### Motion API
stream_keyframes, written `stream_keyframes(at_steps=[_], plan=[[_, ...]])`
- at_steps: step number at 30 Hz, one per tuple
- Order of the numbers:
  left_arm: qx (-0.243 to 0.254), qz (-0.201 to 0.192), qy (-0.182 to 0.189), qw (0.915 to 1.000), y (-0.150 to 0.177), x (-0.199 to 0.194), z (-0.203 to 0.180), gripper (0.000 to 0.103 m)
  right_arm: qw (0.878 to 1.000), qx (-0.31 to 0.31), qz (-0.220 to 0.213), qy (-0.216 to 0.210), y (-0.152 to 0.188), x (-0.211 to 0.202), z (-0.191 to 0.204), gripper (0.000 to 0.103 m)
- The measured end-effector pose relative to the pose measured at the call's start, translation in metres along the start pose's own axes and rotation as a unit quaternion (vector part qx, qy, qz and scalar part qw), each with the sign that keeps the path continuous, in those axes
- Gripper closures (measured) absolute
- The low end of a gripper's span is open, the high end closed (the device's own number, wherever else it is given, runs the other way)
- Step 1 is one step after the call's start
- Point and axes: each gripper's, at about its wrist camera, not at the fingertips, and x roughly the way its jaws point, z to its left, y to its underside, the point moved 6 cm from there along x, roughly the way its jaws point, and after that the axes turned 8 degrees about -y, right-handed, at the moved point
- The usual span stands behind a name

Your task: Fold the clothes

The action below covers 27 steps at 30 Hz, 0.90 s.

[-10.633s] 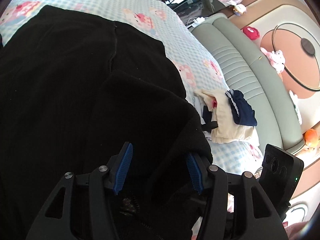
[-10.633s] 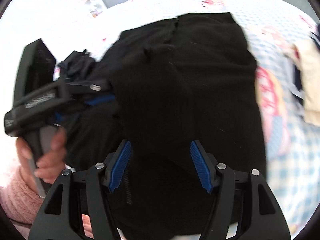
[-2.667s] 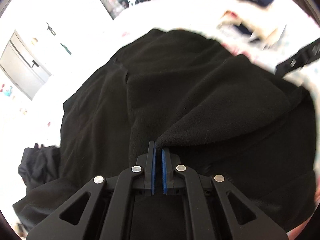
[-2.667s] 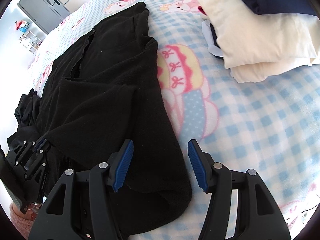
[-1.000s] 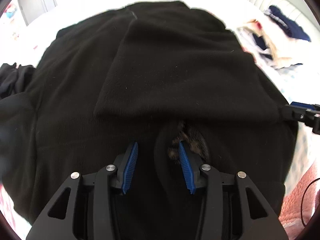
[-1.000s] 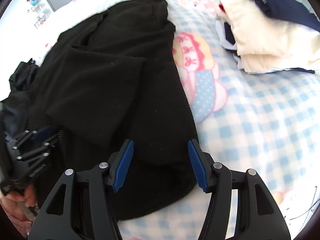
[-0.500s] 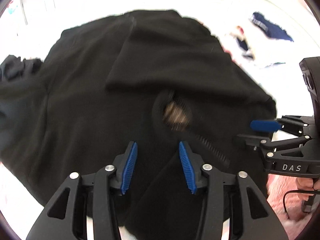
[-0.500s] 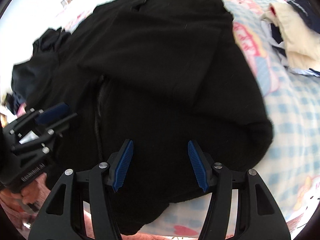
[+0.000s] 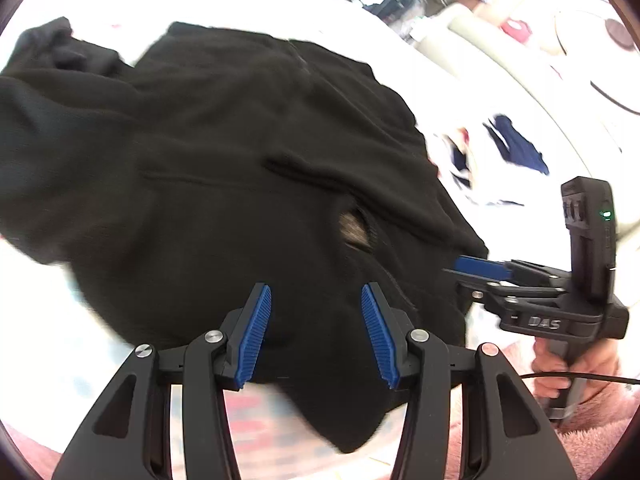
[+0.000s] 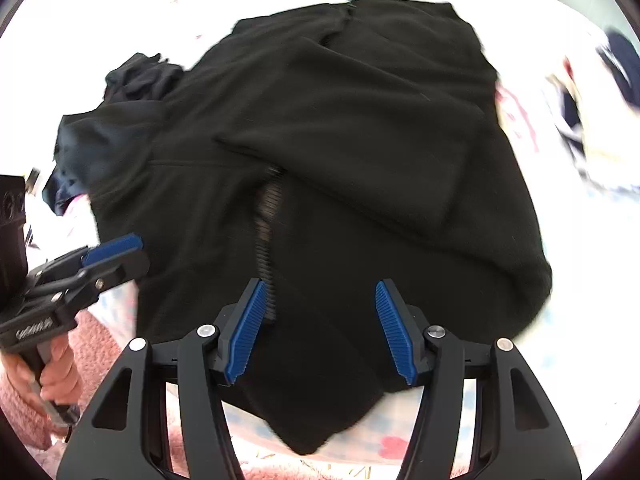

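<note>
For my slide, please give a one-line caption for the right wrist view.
Right gripper open above black jacket on bed, left gripper alongside.

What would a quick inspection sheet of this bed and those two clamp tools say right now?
Surface: bed sheet, checked blue with cartoon prints.
Job's things: black fleece jacket lying spread out, one sleeve folded across it, zipper partly open.
Clutter: folded cream and navy clothes; small dark garment beside the jacket.
Tools: left tool open, holding nothing; right tool open, holding nothing.
Cables: black cable near the right hand.
Surroundings: padded green headboard, blurred.
</note>
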Motion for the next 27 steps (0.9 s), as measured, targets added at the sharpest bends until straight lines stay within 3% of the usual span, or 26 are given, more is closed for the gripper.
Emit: stream_keyframes(at_steps=[4, 8, 12, 13, 17, 23, 24, 26, 27], plan=[[-0.044, -0.025, -0.025, 0.9984, -0.002, -0.024, 0.046, 0.053, 0.997, -0.069, 0.013, -0.020, -0.025, -0.001, 0.031, 0.044], [-0.119, -0.060, -0.047, 0.9900, -0.009, -0.048, 0.103, 0.051, 0.996, -0.066, -0.002, -0.053, -0.032, -0.018, 0.042, 0.044], [-0.183, -0.089, -0.078, 0.9759, -0.020, -0.063, 0.161, 0.046, 0.995, -0.038, 0.007, -0.092, -0.045, 0.008, 0.070, 0.044], [-0.203, -0.085, -0.078, 0.9725, -0.021, -0.061, 0.174, 0.045, 0.995, -0.035, 0.014, -0.091, -0.050, 0.018, 0.074, 0.044], [-0.272, -0.044, -0.023, 0.9610, -0.017, -0.032, 0.203, 0.045, 0.997, -0.031, 0.040, -0.064, -0.057, 0.049, 0.088, 0.044], [-0.254, -0.060, -0.041, 0.9644, -0.035, -0.012, 0.197, 0.047, 0.996, -0.016, 0.090, -0.021, -0.034, 0.081, 0.078, 0.044], [-0.255, -0.069, -0.046, 0.9635, -0.040, -0.011, 0.198, 0.056, 0.995, -0.012, 0.098, -0.021, -0.028, 0.085, 0.076, 0.044], [-0.257, -0.071, -0.067, 0.9614, -0.047, -0.004, 0.204, 0.057, 0.996, -0.002, 0.090, -0.030, -0.023, 0.080, 0.073, 0.044], [-0.264, -0.068, -0.061, 0.9601, -0.048, -0.001, 0.207, 0.057, 0.996, 0.002, 0.084, -0.033, -0.021, 0.076, 0.072, 0.044]])
